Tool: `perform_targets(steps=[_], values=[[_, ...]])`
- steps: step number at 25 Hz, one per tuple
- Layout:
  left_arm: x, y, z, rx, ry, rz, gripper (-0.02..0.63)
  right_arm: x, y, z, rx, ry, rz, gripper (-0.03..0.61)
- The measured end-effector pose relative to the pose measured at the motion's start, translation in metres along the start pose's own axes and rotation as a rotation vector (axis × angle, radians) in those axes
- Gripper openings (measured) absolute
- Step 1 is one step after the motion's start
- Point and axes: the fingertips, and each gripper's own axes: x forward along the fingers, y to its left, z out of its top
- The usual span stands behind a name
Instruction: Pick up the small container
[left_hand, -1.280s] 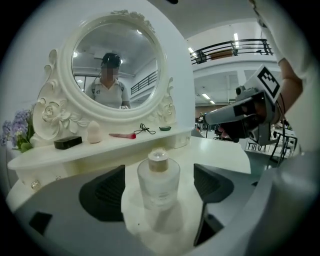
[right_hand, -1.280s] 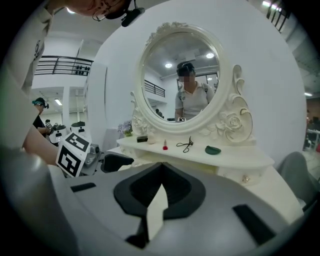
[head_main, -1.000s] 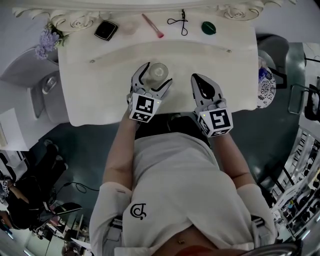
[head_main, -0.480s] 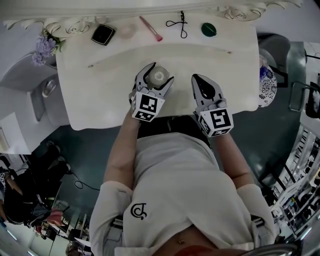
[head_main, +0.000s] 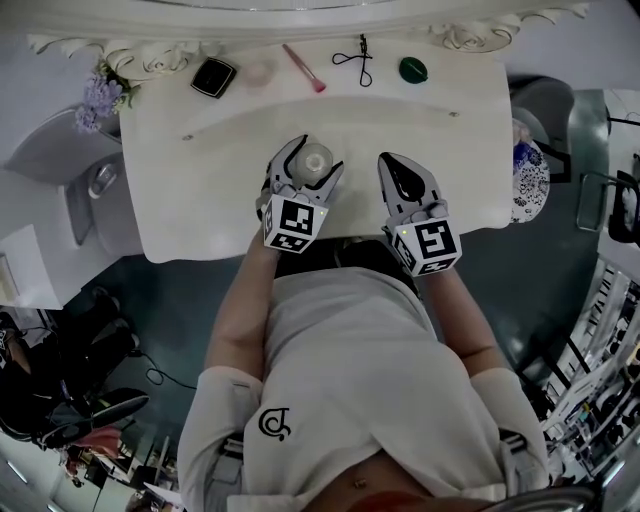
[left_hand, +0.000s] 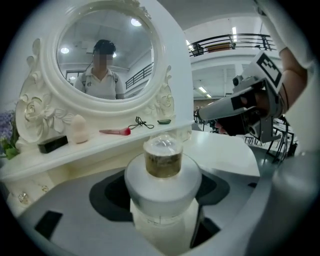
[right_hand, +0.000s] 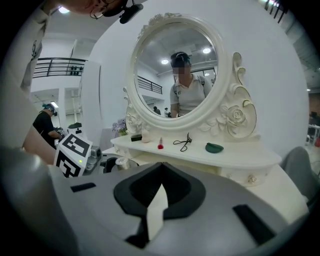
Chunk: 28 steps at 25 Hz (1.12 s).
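Observation:
The small container, a clear round jar with a pale lid, stands on the white dressing table near its front edge. My left gripper is around it, one jaw against each side of the jar, so it is shut on it. The left gripper view has the small container close up and filling the space in my left gripper. My right gripper hovers just to the right of the jar, shut and empty. Its tips meet in a point in the right gripper view.
On the shelf under the oval mirror lie a black compact, a beige sponge, a pink brush, a black cord and a green dish. Purple flowers stand at the left end.
The left gripper's jaws have come in from wide apart onto the sides of the jar. The right gripper has hardly moved.

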Motion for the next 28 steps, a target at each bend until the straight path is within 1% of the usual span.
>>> perform_targets(steps=[5, 9, 13, 16, 21, 25, 28], values=[[-0.028, 0.003, 0.029, -0.013, -0.038, 0.013, 0.350, -0.002, 0.008, 0.019, -0.009, -0.037, 0.012, 0.007], [-0.051, 0.002, 0.067, -0.015, -0.104, 0.020, 0.350, -0.008, 0.016, 0.036, -0.027, -0.070, 0.036, 0.007], [-0.079, 0.007, 0.101, 0.016, -0.162, 0.062, 0.350, -0.013, 0.029, 0.056, -0.058, -0.108, 0.086, 0.008], [-0.100, 0.012, 0.121, 0.016, -0.195, 0.093, 0.350, -0.019, 0.038, 0.070, -0.081, -0.139, 0.113, 0.007], [-0.133, 0.023, 0.143, -0.024, -0.231, 0.152, 0.350, -0.028, 0.044, 0.088, -0.090, -0.178, 0.124, 0.008], [-0.154, 0.033, 0.154, -0.034, -0.244, 0.191, 0.350, -0.034, 0.042, 0.098, -0.081, -0.195, 0.119, 0.007], [-0.167, 0.041, 0.162, -0.045, -0.257, 0.215, 0.350, -0.037, 0.041, 0.107, -0.096, -0.213, 0.129, 0.007]])
